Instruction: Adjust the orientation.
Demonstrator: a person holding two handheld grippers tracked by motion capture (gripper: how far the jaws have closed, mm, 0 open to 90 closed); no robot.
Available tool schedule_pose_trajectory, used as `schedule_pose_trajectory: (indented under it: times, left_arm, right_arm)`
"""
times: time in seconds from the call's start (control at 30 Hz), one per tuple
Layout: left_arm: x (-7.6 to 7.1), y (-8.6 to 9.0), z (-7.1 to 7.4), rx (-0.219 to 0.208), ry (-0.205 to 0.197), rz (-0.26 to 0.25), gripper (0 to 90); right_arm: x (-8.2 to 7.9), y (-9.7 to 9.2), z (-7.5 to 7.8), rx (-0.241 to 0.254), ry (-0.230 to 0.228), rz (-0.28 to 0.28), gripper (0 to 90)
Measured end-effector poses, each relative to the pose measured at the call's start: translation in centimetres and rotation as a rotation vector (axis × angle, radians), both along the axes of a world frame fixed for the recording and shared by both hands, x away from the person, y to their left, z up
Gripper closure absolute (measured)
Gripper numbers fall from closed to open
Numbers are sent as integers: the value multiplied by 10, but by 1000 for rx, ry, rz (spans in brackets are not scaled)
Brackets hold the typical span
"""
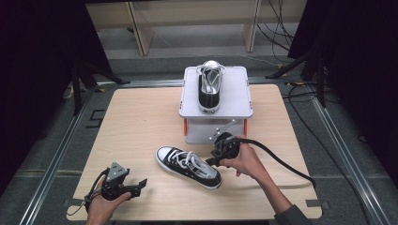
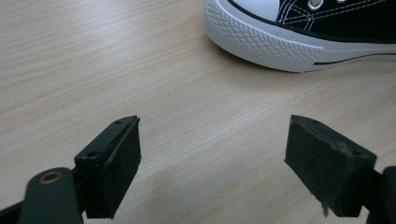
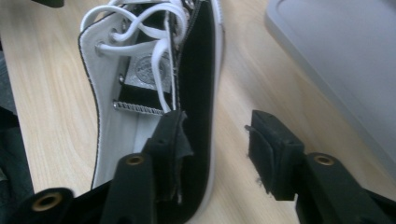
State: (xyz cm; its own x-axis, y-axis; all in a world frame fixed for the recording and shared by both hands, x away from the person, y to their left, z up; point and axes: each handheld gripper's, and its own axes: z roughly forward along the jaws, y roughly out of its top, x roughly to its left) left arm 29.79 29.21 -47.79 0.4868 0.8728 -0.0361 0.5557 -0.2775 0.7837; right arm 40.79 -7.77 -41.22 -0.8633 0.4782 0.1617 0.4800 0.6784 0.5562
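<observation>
At the left of the high view the left gripper [image 1: 133,186] rests low at the table's [image 1: 141,117] near corner, jaws spread wide with nothing between them; in the left gripper view only bare wood lies between its pads, and the white rubber toe of the black sneaker [image 1: 188,166] sits ahead, well apart. The sneaker lies mid-table, toe to the left and heel to the right. At that heel the right gripper [image 3: 212,140] straddles the collar wall, one jaw inside the shoe, the other outside and not yet touching, so it stands part open. The step in hand looks like taking hold of this shoe. Next, the jaws need to close on the collar, then lift toward the grey box [image 1: 237,98], where the matching sneaker [image 1: 209,86] already stands.
</observation>
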Motion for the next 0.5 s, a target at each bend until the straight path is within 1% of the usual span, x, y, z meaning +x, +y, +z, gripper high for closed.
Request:
schedule_pose_trajectory:
  times: [0.1,0.13,0.17,0.2,0.23,0.27,0.3,0.37,0.4,0.43,0.47,0.5]
  left_arm:
    - [0,0,0,0,-4,-4,178]
    - [0,0,0,0,0,-2,178]
    - [0,0,0,-1,1,1,178]
    - [0,0,0,-1,-2,-1,178]
    - [1,1,1,15,-5,-10,178]
    - [0,0,0,-1,-6,-6,178]
    - [0,-1,0,-1,2,-1,178]
    - [0,0,0,13,8,-8,178]
    - [0,0,1,15,0,-17,178]
    - [1,0,0,7,-9,-16,178]
    - [1,1,1,17,-4,-16,178]
    - [1,2,1,28,-10,-25,178]
  right_arm:
    - [-1,3,-3,15,22,13,593]
    - [-1,4,-4,13,19,19,592]
    - [-1,5,-4,24,27,30,589]
    - [-2,5,-3,45,40,31,590]
    - [-2,4,-1,54,41,24,591]
    - [-3,4,2,38,45,4,594]
    - [-3,5,3,28,8,27,605]
    - [-5,9,2,-6,4,31,627]
    - [-6,13,0,-18,18,47,651]
    - [-7,15,-2,-32,21,48,681]
    - [-7,17,-5,-56,23,46,725]
    - [-6,18,-8,-75,25,41,759]
